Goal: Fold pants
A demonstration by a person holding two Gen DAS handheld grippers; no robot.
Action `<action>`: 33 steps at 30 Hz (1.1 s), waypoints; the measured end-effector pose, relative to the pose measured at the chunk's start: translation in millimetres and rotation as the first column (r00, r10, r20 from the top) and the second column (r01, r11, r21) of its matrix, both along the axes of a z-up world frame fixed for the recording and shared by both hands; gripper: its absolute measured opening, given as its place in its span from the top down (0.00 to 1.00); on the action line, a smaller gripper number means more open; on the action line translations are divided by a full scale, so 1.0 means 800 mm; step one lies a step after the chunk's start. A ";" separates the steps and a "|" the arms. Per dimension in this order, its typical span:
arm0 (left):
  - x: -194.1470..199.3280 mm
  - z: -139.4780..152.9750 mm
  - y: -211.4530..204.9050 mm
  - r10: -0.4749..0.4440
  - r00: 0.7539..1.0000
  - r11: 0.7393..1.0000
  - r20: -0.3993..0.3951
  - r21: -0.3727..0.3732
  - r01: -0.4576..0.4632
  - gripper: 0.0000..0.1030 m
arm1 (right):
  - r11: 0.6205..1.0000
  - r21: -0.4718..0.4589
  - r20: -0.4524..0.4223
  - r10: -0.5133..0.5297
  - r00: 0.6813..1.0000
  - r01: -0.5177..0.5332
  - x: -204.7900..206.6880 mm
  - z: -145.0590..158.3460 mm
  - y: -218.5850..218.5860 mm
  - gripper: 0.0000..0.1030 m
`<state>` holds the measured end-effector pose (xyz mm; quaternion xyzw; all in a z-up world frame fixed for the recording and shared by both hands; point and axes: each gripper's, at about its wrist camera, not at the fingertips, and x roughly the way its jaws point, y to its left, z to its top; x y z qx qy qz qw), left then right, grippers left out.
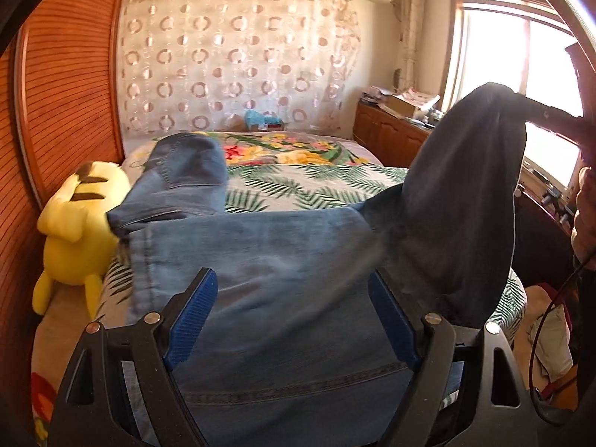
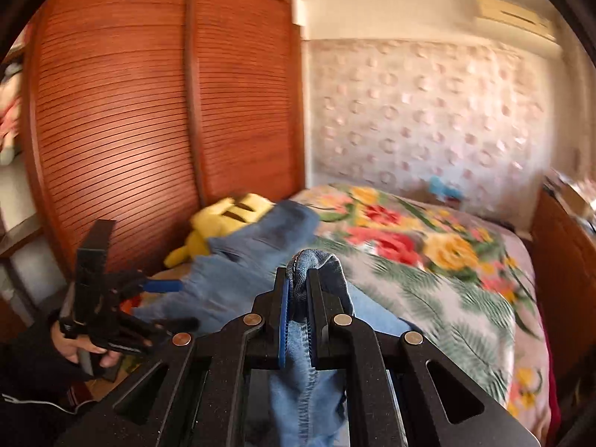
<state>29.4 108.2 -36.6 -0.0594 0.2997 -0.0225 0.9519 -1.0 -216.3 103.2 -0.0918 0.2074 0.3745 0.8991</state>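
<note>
Blue jeans (image 1: pixel 260 246) lie across the near part of the bed, one leg running back left beside the plush toy. My left gripper (image 1: pixel 294 294) is open just above the denim, its blue pads (image 1: pixel 193 313) wide apart with cloth between them. My right gripper (image 2: pixel 300 283) is shut on a bunched edge of the jeans (image 2: pixel 316 260) and holds it lifted above the bed; in the left wrist view that raised part (image 1: pixel 465 193) hangs dark against the window. The left gripper also shows in the right wrist view (image 2: pixel 164 285), open, at the left.
A yellow plush toy (image 1: pixel 82 223) sits at the bed's left edge against the wooden wardrobe (image 1: pixel 63 111). The floral bedspread (image 1: pixel 298 182) stretches back to a curtain. A wooden cabinet (image 1: pixel 387 134) and a window stand at the right.
</note>
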 end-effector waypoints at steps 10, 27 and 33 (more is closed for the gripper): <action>-0.012 -0.016 0.035 0.057 0.998 0.998 -0.016 -0.024 -0.057 0.19 | 0.991 -0.094 -0.092 0.090 0.992 -0.098 0.057 -0.034 0.068 0.89; -0.009 -0.028 0.030 0.024 0.999 0.999 -0.032 -0.024 -0.024 0.19 | 0.989 -0.145 -0.187 -0.056 0.981 0.029 0.075 -0.078 0.071 0.56; -0.009 -0.040 0.030 0.002 0.999 1.000 -0.054 -0.026 -0.003 0.19 | 0.985 -0.165 -0.273 -0.103 0.957 0.059 0.084 -0.114 0.067 0.56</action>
